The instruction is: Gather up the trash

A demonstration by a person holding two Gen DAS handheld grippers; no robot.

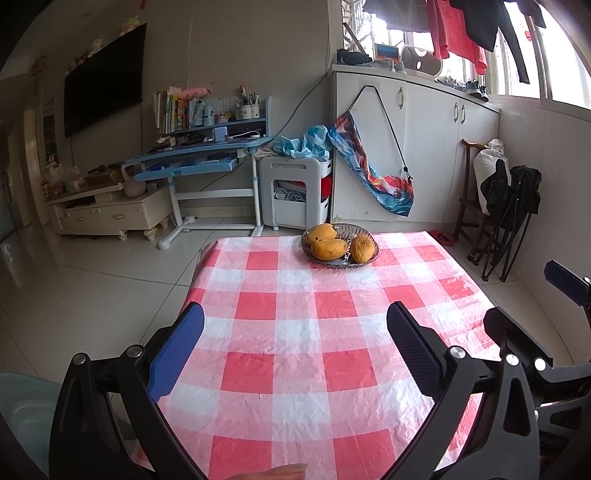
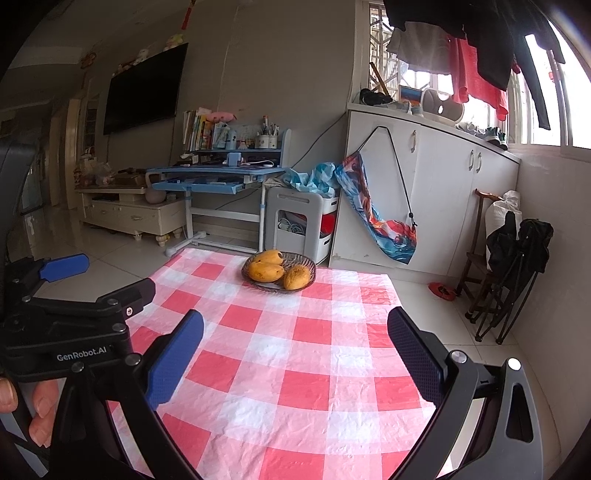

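Home living room (television (image 1: 103,74), hanging laundry (image 1: 465,29)).

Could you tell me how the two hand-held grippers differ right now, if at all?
Differences are slight: the left hand-held gripper hovers over the table's left half, the right hand-held gripper over its right half. The left sits nearer the mango bowl than the right. Both are open, empty, above the checked tablecloth.

I see a thin, crinkled plastic cloth (image 1: 295,332) with a faint sheen covering the table. My left tool (image 1: 295,343) has matt black plastic arms, shiny metal screws and textured pads. The fruit dish (image 2: 308,263) looks like ribbed glass, and the floor tiles (image 1: 55,277) are glossy.
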